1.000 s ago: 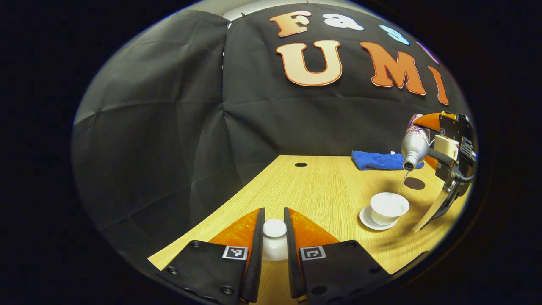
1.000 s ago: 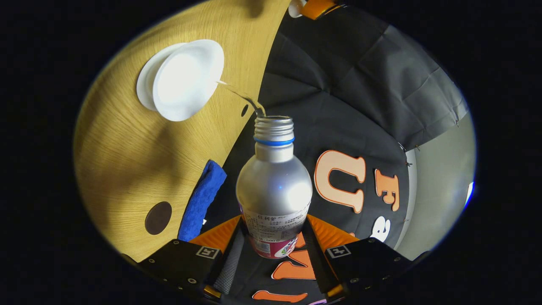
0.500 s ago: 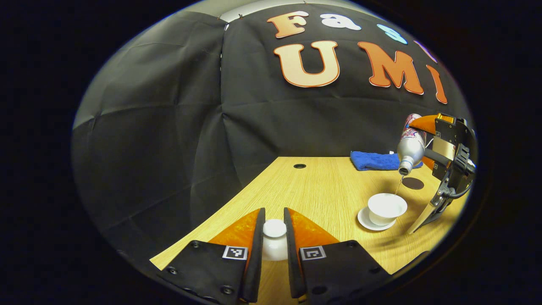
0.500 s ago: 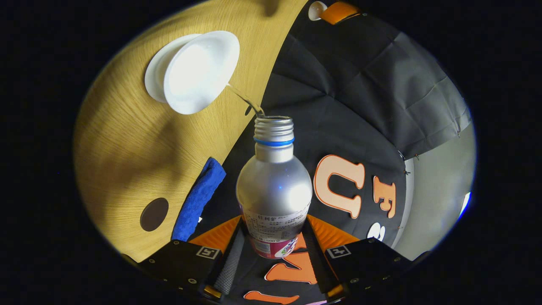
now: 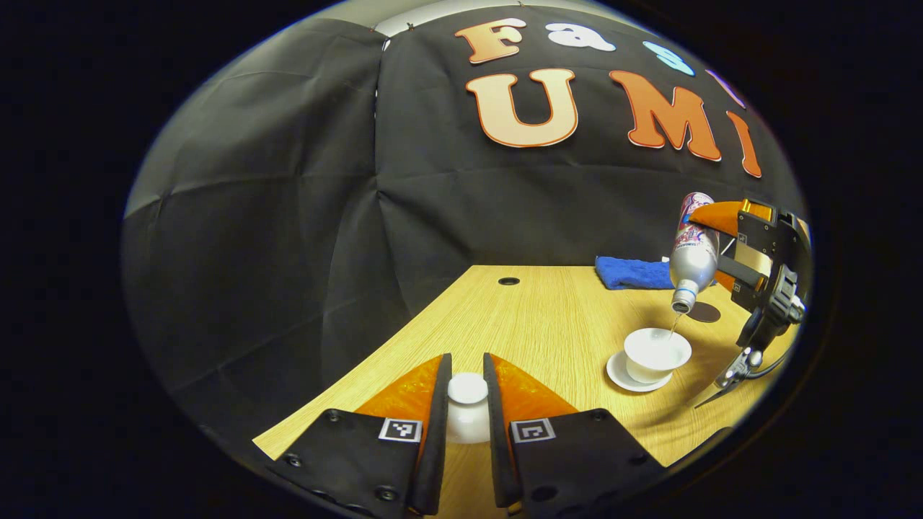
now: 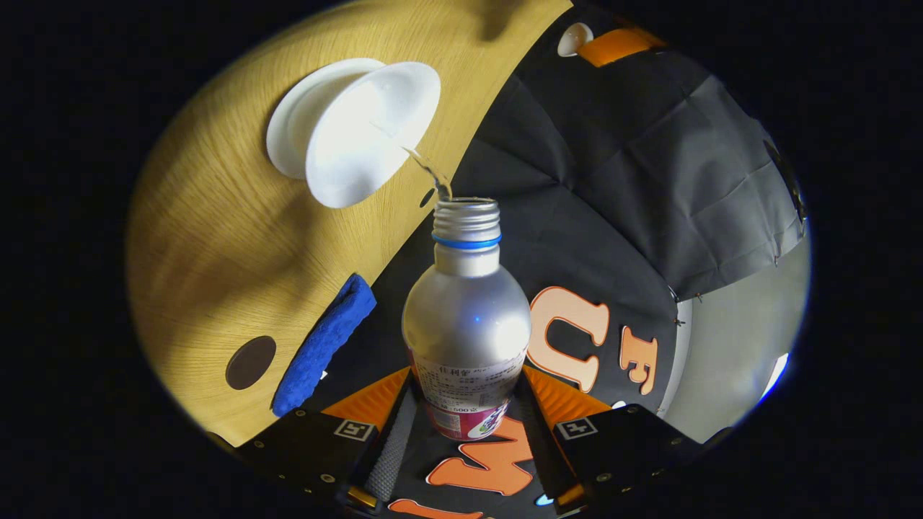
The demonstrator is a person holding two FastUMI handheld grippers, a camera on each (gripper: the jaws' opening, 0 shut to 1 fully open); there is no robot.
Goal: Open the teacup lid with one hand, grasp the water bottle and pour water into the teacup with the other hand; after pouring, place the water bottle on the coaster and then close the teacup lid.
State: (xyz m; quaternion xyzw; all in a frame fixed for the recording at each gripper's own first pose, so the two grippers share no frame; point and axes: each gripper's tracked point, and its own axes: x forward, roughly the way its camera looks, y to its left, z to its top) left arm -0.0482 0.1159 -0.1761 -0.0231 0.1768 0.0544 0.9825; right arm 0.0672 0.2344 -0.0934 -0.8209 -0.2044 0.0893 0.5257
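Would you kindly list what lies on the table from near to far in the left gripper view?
Lid in the left gripper → teacup on its saucer → coaster → blue cloth.

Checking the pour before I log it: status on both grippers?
Left gripper shut on teacup lid, held clear. Right gripper shut on water bottle, tipped, stream entering teacup. Coaster bare; nothing in the way.
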